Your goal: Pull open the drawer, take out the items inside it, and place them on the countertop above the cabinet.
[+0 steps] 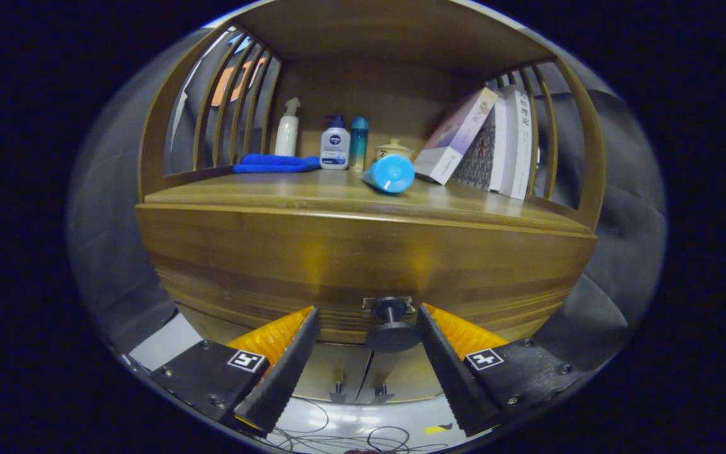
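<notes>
Wooden cabinet [363, 252] faced the gripper [368, 318] head-on. Drawer [275, 271] was closed; its dark round knob [392, 331] sat between the two black fingers [287, 366], nearer the right one, with a gap on either side. Fingers stood apart, touching nothing. Drawer contents hidden behind the drawer front.

Countertop [275, 192] above the drawer carried, along the back: a white pump bottle [287, 129], a white-and-blue pump bottle [335, 145], a slim teal bottle [358, 142], and a small lidded jar [393, 150]. A folded blue cloth [275, 164] lay in front of the white bottle. A light-blue tube [391, 174] lay on its side near the middle. Books [495, 145] leaned at the right end. Cables [338, 435] trailed on the floor below.
</notes>
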Motion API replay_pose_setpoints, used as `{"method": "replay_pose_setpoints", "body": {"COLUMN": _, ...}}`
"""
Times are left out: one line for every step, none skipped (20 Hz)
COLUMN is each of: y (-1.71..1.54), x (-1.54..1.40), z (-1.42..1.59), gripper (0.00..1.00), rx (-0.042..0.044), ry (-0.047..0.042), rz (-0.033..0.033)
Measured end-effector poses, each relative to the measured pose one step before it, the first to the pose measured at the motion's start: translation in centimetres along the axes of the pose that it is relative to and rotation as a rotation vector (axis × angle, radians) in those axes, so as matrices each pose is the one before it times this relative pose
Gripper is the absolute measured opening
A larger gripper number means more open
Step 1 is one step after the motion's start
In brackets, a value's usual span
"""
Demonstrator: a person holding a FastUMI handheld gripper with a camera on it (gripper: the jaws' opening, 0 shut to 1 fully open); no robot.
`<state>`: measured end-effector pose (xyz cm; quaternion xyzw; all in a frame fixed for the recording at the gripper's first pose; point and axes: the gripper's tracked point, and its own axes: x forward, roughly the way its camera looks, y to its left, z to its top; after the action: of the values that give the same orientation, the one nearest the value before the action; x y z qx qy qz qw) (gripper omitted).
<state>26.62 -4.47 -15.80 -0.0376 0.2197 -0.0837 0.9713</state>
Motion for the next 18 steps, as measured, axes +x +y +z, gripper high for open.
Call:
{"method": "replay_pose_setpoints", "body": {"y": 0.142, "x": -0.042, "z": 0.134, "gripper": 1.0, "rx": 0.00439, "ry": -0.00139, "rz": 0.00738}}
{"method": "replay_pose_setpoints", "body": {"y": -0.041, "x": -0.151, "z": 0.132, "gripper": 1.0, "rx": -0.00294, "ry": -0.00561, "rz": 0.0066}}
{"method": "replay_pose_setpoints", "body": {"y": -0.078, "x": -0.731, "z": 0.071, "gripper": 1.0, "rx": -0.00459, "ry": -0.00721, "rz": 0.0076}}
{"method": "replay_pose_setpoints", "body": {"y": -0.065, "x": -1.791, "z": -0.346, "gripper": 1.0, "rx": 0.0003, "ry": -0.01028, "rz": 0.00461}}
{"method": "replay_pose_setpoints", "body": {"y": -0.026, "x": -1.285, "z": 0.102, "gripper": 1.0, "rx": 0.00024, "ry": -0.00847, "rz": 0.01232}}
{"method": "replay_pose_setpoints", "body": {"y": -0.123, "x": -1.012, "z": -0.038, "gripper": 1.0, "rx": 0.00481, "ry": -0.01514, "rz": 0.00782}}
{"method": "replay_pose_setpoints", "body": {"y": -0.067, "x": -1.369, "z": -0.057, "gripper": 1.0, "rx": 0.00304, "ry": -0.01385, "rz": 0.0093}}
{"method": "replay_pose_setpoints", "body": {"y": -0.241, "x": -0.993, "z": 0.422, "gripper": 1.0, "rx": 0.00705, "ry": -0.01718, "rz": 0.00325}}
{"method": "replay_pose_setpoints", "body": {"y": -0.212, "x": -1.315, "z": 0.288, "gripper": 1.0, "rx": 0.00556, "ry": -0.01243, "rz": 0.00564}}
{"method": "replay_pose_setpoints", "body": {"y": -0.096, "x": -1.808, "z": 0.202, "gripper": 1.0, "rx": 0.00752, "ry": -0.01371, "rz": 0.00435}}
{"method": "replay_pose_setpoints", "body": {"y": -0.047, "x": -1.158, "z": 0.706, "gripper": 1.0, "rx": 0.00279, "ry": -0.01323, "rz": 0.00718}}
{"method": "replay_pose_setpoints", "body": {"y": -0.113, "x": -1.666, "z": 0.272, "gripper": 1.0, "rx": 0.00124, "ry": -0.01613, "rz": 0.00667}}
{"method": "replay_pose_setpoints", "body": {"y": 0.027, "x": -1.44, "z": 0.509, "gripper": 1.0, "rx": -0.00425, "ry": -0.01768, "rz": 0.0078}}
{"method": "replay_pose_setpoints", "body": {"y": -0.006, "x": -1.21, "z": 0.623, "gripper": 1.0, "rx": -0.00615, "ry": -0.02236, "rz": 0.00615}}
{"method": "replay_pose_setpoints", "body": {"y": 0.02, "x": -1.256, "z": 0.568, "gripper": 1.0, "rx": -0.0077, "ry": -0.01861, "rz": 0.0058}}
{"method": "replay_pose_setpoints", "body": {"y": -0.078, "x": -1.328, "z": 0.388, "gripper": 1.0, "rx": -0.00563, "ry": -0.01989, "rz": 0.00585}}
{"method": "replay_pose_setpoints", "body": {"y": -0.072, "x": -1.345, "z": 0.154, "gripper": 1.0, "rx": -0.00386, "ry": -0.0156, "rz": -0.0005}}
{"method": "replay_pose_setpoints", "body": {"y": -0.099, "x": -0.834, "z": 0.305, "gripper": 1.0, "rx": -0.0013, "ry": -0.01375, "rz": 0.00219}}
